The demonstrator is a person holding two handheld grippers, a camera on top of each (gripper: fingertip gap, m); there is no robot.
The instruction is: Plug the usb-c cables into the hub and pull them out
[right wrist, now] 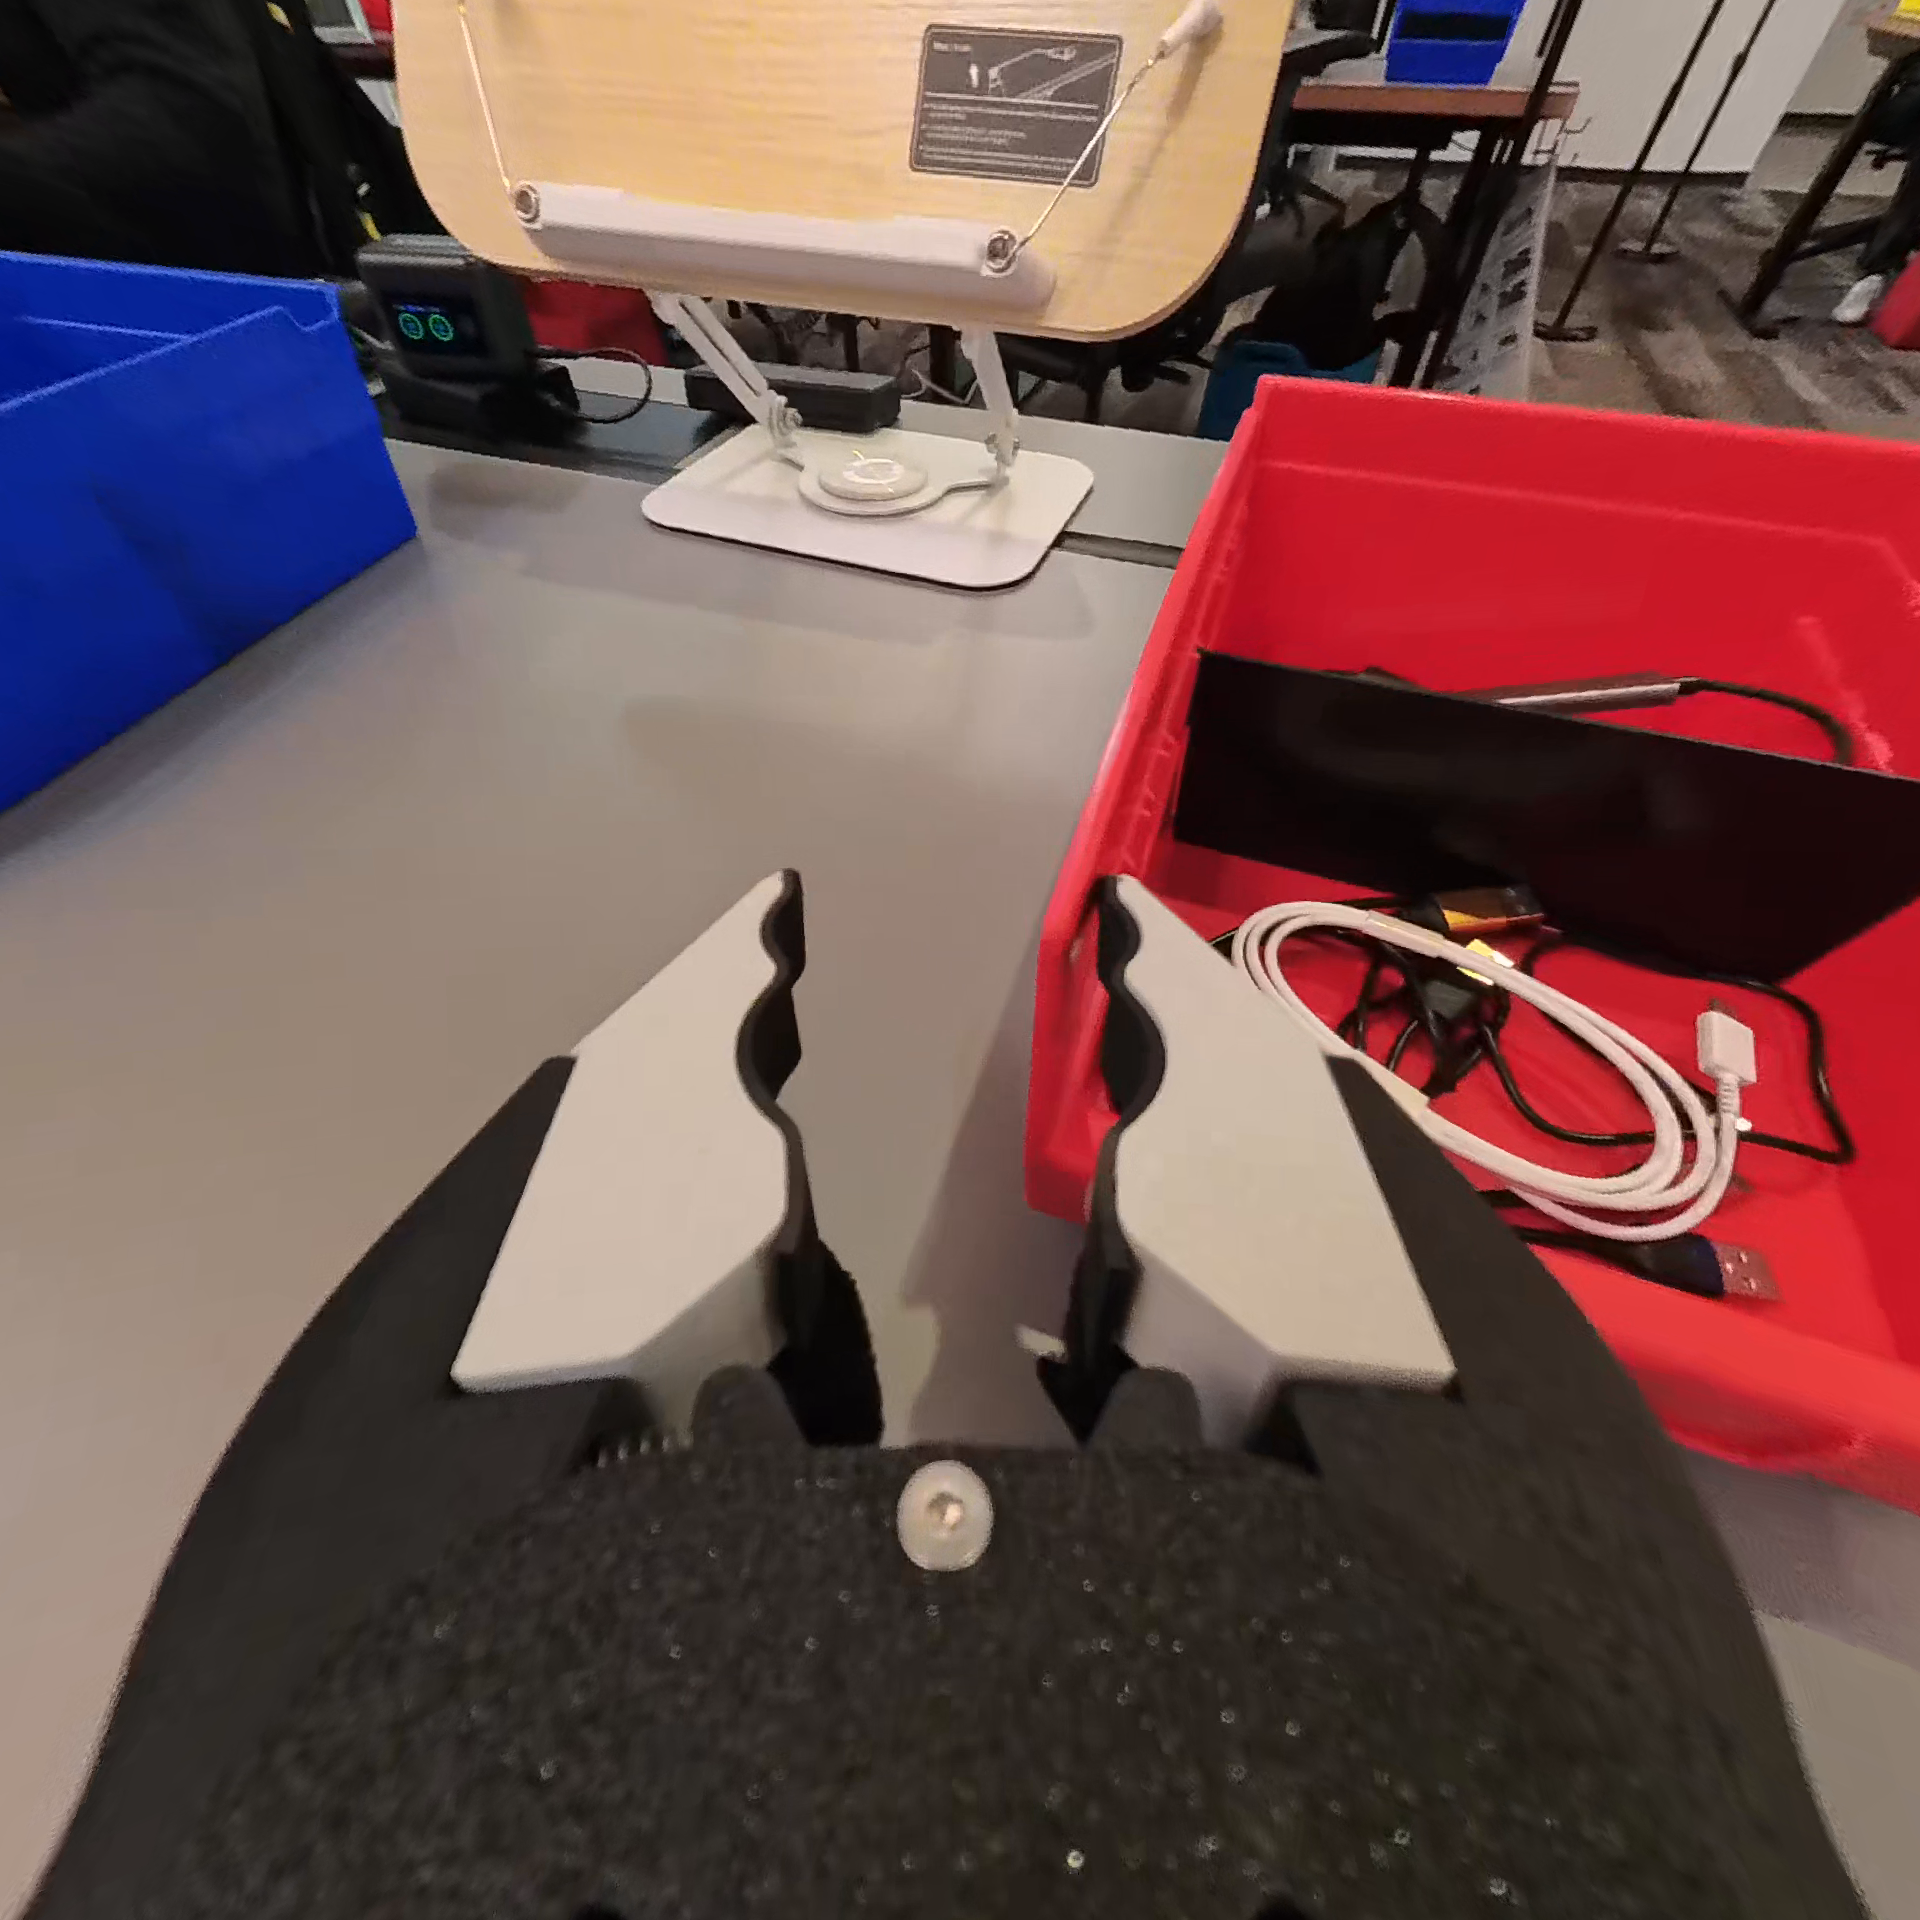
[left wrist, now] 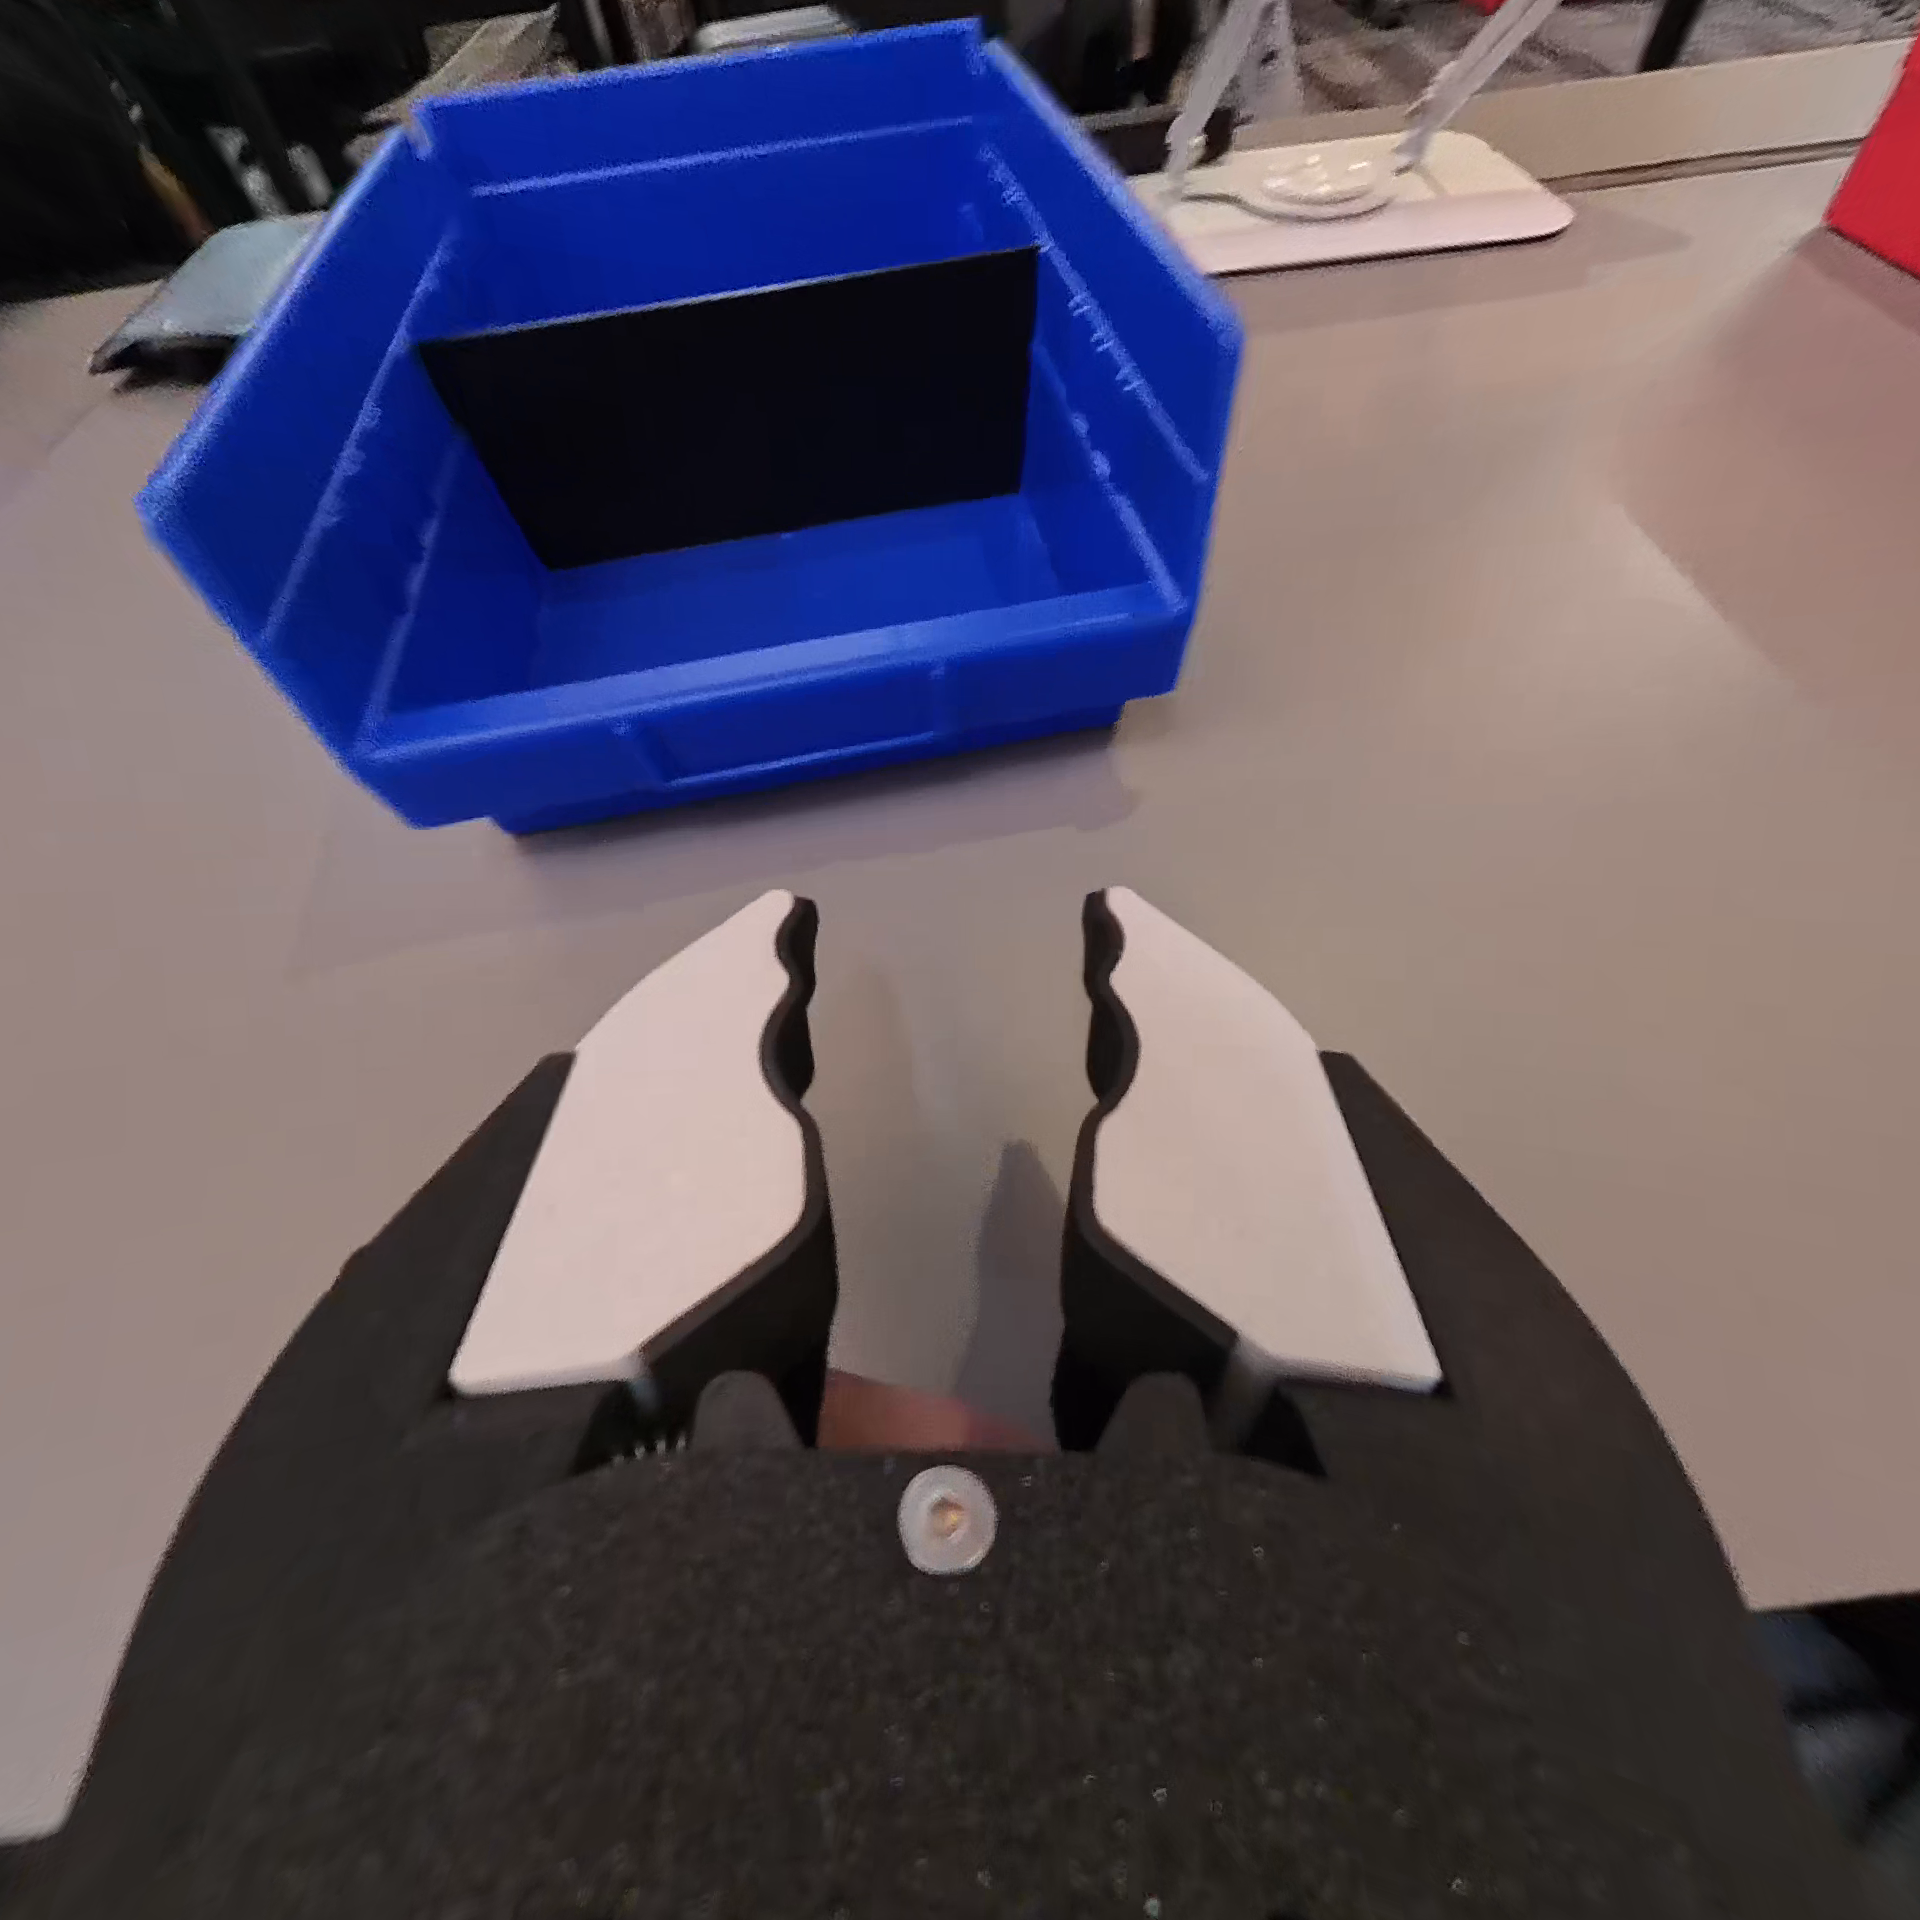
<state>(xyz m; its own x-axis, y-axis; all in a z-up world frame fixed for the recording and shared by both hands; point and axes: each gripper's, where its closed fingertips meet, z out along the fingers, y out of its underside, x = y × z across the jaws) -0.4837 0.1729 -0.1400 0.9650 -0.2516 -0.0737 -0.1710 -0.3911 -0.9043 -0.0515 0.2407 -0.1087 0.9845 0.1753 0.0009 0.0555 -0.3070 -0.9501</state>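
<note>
Here, white cable (right wrist: 1558,1081) lying coiled in red bin (right wrist: 1455,499) front compartment, white plug pointing away from camera; black cables (right wrist: 1434,1029) tangled alongside. Hub (right wrist: 1579,694) lying behind black divider (right wrist: 1558,821), long axis approx left-right. Left claw (left wrist: 951,925) gaping, empty, hovering over worktop (left wrist: 1455,831) facing blue bin (left wrist: 727,727). Right claw (right wrist: 951,904) also gaping, gripping nothing, right fingertip (right wrist: 1127,914) overlapping bin's wall. Label on wooden stand (right wrist: 831,104) unreadable.

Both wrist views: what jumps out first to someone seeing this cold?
The two bright bins on the grey table: a blue bin straight ahead of the open left gripper, with a black divider and nothing visible in its front compartment, and a red bin to the right of the open right gripper. The red one holds a coiled white cable tangled with black cables. Neither gripper holds anything.
</note>
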